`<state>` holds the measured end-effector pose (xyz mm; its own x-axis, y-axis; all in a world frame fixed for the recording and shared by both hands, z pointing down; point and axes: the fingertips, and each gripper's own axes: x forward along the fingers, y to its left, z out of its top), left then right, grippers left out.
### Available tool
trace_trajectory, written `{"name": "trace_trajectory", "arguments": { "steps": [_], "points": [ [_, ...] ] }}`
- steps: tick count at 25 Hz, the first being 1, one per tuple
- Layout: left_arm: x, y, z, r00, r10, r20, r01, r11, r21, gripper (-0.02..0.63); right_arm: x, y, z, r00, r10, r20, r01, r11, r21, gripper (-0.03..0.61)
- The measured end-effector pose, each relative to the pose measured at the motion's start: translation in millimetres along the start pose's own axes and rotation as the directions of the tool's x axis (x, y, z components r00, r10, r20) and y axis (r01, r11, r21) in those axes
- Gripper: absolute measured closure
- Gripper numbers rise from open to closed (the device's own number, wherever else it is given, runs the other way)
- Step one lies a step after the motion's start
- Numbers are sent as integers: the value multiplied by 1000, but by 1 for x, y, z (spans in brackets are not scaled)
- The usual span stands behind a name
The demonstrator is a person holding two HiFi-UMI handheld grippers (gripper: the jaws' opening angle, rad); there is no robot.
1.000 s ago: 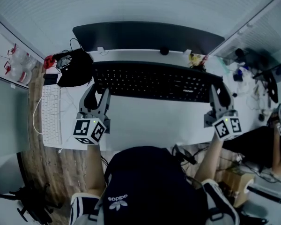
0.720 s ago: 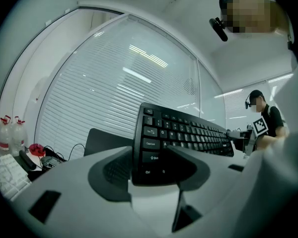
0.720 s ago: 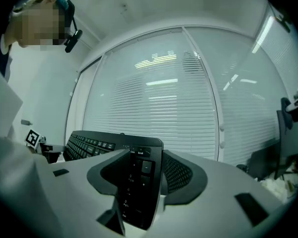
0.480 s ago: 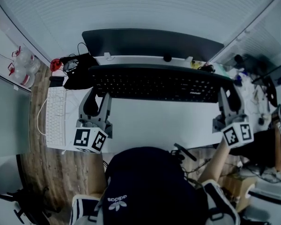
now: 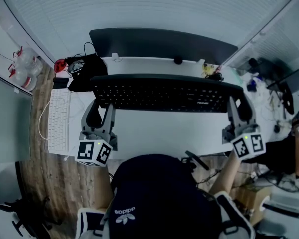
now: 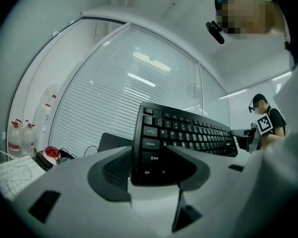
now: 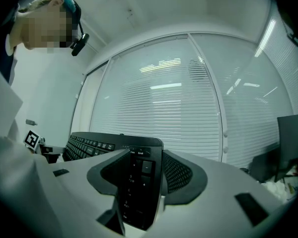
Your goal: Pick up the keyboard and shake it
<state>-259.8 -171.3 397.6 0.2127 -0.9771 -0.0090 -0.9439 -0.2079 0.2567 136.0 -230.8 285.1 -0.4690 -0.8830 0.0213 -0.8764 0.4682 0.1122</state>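
A long black keyboard is held up off the white desk, level across the head view. My left gripper is shut on its left end, jaws clamped over the Shift and Ctrl keys. My right gripper is shut on its right end, over the number pad. In both gripper views the keyboard stands tilted up toward the window blinds, and the far gripper shows small beyond its other end.
A dark monitor stands behind the keyboard. A white keyboard lies at the desk's left edge, with a black bag and a red object behind it. Bottles sit far left. Clutter fills the right side.
The keyboard has risen and shifted away from me with both grippers still shut on its ends. In the last half second it came back slightly toward me.
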Motion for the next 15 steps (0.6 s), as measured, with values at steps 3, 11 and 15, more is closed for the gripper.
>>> {"name": "trace_trajectory", "arguments": {
  "steps": [3,11,15],
  "points": [
    [2,1,-5,1000,-13,-7,13,1000,-11,411,-5,-2,-4,1000,-9,2,9,1000,3,383],
    [8,4,-10,1000,-24,-12,23,999,-39,411,-4,0,2,1000,-11,9,11,1000,-2,383],
    [8,8,-17,999,-44,-15,43,998,-47,411,-6,1,1,1000,-4,1,4,1000,-19,383]
  ]
}}
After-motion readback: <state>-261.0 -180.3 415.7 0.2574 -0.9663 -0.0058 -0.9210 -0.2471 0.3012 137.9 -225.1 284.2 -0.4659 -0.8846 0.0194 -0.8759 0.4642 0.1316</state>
